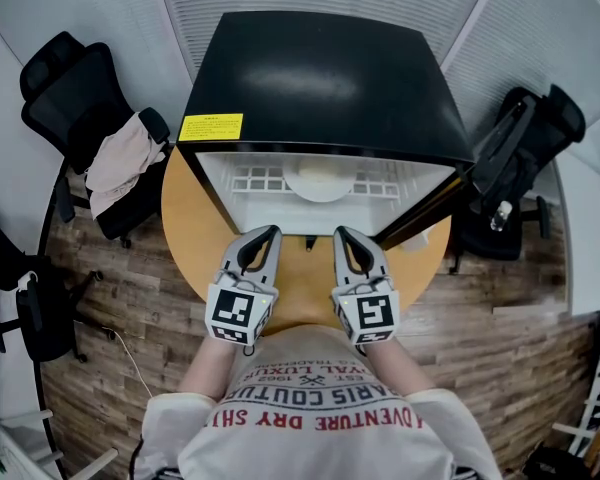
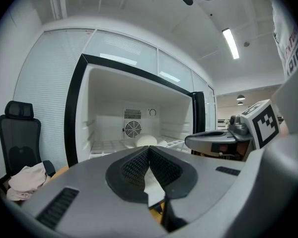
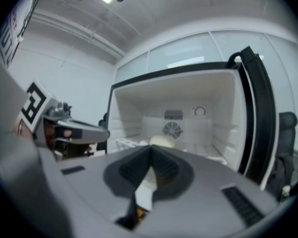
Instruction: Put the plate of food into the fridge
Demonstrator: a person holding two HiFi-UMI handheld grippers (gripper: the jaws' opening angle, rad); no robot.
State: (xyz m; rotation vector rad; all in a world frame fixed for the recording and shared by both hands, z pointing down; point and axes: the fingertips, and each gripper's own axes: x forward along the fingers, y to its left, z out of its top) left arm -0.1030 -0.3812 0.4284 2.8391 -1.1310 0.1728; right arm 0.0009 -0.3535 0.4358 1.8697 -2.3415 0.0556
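Observation:
The black fridge (image 1: pixel 320 78) stands open on the round wooden table (image 1: pixel 188 208), its door (image 1: pixel 420 218) swung out to the right. On its white wire shelf rests the pale plate of food (image 1: pixel 318 181), which also shows as a plate of food (image 2: pixel 147 141) in the left gripper view and a plate of food (image 3: pixel 161 141) in the right gripper view, in front of the rear fan. My left gripper (image 1: pixel 270 233) and right gripper (image 1: pixel 340 233) hover side by side over the table just outside the opening. Both are shut with nothing held.
A black office chair with a beige cloth (image 1: pixel 120 163) stands at the left, and another chair (image 1: pixel 525 138) at the right beside the open door. A yellow label (image 1: pixel 211 126) sits on the fridge's top left corner. Wooden floor surrounds the table.

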